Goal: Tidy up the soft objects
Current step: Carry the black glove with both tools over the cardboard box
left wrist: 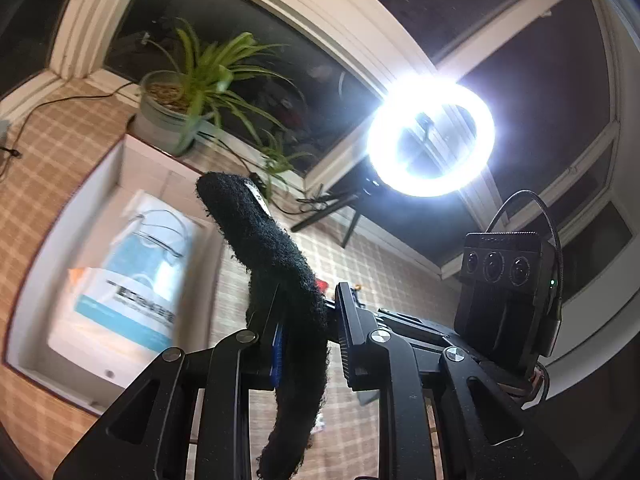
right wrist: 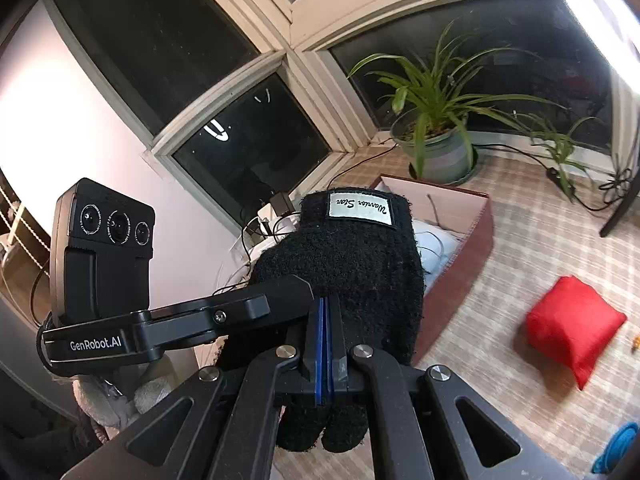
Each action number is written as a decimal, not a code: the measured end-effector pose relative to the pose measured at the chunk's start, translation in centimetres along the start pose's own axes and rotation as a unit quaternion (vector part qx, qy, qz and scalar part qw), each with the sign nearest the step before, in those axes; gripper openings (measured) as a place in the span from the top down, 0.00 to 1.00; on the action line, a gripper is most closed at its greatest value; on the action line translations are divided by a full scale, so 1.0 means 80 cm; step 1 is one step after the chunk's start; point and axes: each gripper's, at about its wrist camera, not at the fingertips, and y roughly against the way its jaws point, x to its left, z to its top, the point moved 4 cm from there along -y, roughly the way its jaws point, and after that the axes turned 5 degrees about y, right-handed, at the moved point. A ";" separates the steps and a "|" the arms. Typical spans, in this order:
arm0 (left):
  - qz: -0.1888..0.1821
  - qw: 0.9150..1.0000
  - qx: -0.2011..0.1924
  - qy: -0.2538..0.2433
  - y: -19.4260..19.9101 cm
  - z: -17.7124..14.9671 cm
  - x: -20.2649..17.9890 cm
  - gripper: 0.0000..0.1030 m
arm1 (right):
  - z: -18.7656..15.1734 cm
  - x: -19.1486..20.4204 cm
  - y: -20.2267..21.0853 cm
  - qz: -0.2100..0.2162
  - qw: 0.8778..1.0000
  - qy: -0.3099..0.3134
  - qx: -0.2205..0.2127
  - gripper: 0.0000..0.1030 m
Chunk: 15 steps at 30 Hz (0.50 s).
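A black fuzzy glove (left wrist: 276,264) with a white label is held up in the air, pinched by both grippers. My left gripper (left wrist: 310,312) is shut on one edge of it; the glove drapes over the left finger. My right gripper (right wrist: 326,320) is shut on the glove (right wrist: 352,248), whose label faces the right wrist camera. An open cardboard box (left wrist: 120,168) lies below, holding a pack of face masks (left wrist: 136,272). The box (right wrist: 460,256) shows behind the glove in the right wrist view. A red soft pouch (right wrist: 572,324) lies on the checked cloth.
A potted spider plant (right wrist: 436,148) stands by the window behind the box. A bright ring light (left wrist: 430,138) on a tripod stands at the right in the left wrist view. Cables and a charger (right wrist: 280,204) lie at the window corner. A blue item (right wrist: 616,448) lies at the lower right.
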 end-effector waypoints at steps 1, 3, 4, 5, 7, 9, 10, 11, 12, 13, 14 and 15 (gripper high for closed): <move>0.002 1.000 -0.001 0.001 0.002 0.003 0.006 0.82 | 0.003 0.002 -0.006 0.000 1.000 0.000 0.001 0.97; 0.004 1.000 0.000 0.002 0.004 0.008 0.015 0.82 | 0.008 0.003 -0.019 0.002 1.000 -0.004 0.004 0.97; 0.004 1.000 0.001 0.004 0.005 0.011 0.021 0.82 | 0.008 0.002 -0.023 0.002 1.000 -0.006 0.005 0.97; 0.004 1.000 0.004 0.008 0.004 0.015 0.029 0.82 | 0.009 0.002 -0.031 0.000 1.000 -0.008 0.008 0.97; 0.006 1.000 0.009 0.011 -0.002 0.019 0.037 0.82 | 0.011 0.000 -0.043 -0.006 1.000 -0.010 0.014 0.97; 0.011 1.000 0.014 0.011 -0.005 0.021 0.045 0.82 | 0.010 -0.003 -0.054 -0.010 1.000 -0.014 0.020 0.97; 0.013 1.000 0.017 0.010 -0.006 0.022 0.050 0.82 | 0.011 -0.004 -0.058 -0.011 1.000 -0.016 0.022 0.97; 0.014 1.000 0.021 0.014 -0.010 0.023 0.057 0.82 | 0.011 -0.006 -0.063 -0.010 0.999 -0.020 0.024 0.97; 0.015 0.999 0.023 0.017 -0.012 0.025 0.061 0.82 | 0.012 -0.008 -0.069 -0.011 0.999 -0.023 0.027 0.97; 0.016 0.999 0.026 0.018 -0.014 0.026 0.065 0.82 | 0.012 -0.010 -0.074 -0.013 0.999 -0.025 0.029 0.97; 0.018 0.999 0.029 0.021 -0.016 0.028 0.071 0.82 | 0.011 -0.011 -0.080 -0.016 0.999 -0.025 0.031 0.97; 0.020 0.999 0.031 0.023 -0.017 0.030 0.075 0.82 | 0.012 -0.012 -0.084 -0.018 0.999 -0.026 0.033 0.97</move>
